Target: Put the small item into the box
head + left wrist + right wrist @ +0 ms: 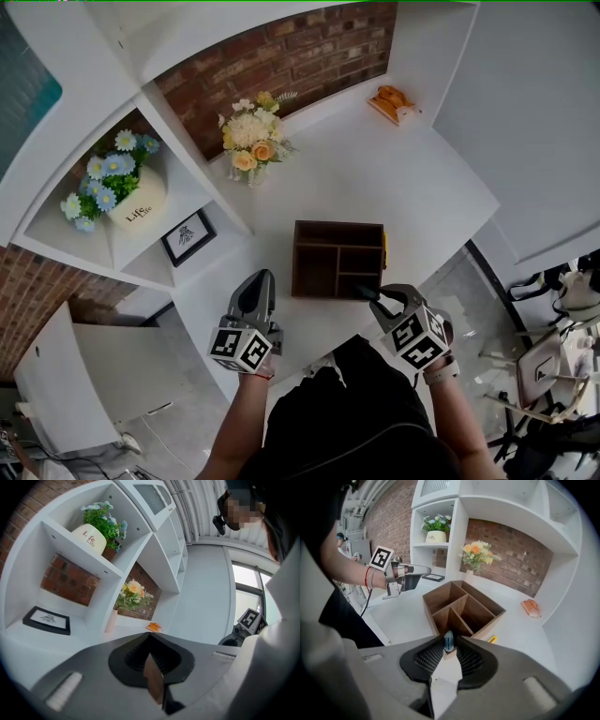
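Small item [448,641] in right gripper [368,294], at box [432,612] edge

The person wears a black top [361,417], a thin red cord band [367,577] at the left wrist and a pale grey wrist strap [441,372] at the right. The left gripper [263,275] and right gripper [366,293] look alike. Each has a matte grey moulded shell tapering to two jaws lined with black ribbed pads [426,658]. Each also carries a white cube with black square markers [242,348] at the hand end. A small pale ribbed patch [63,691] is set into each shell.
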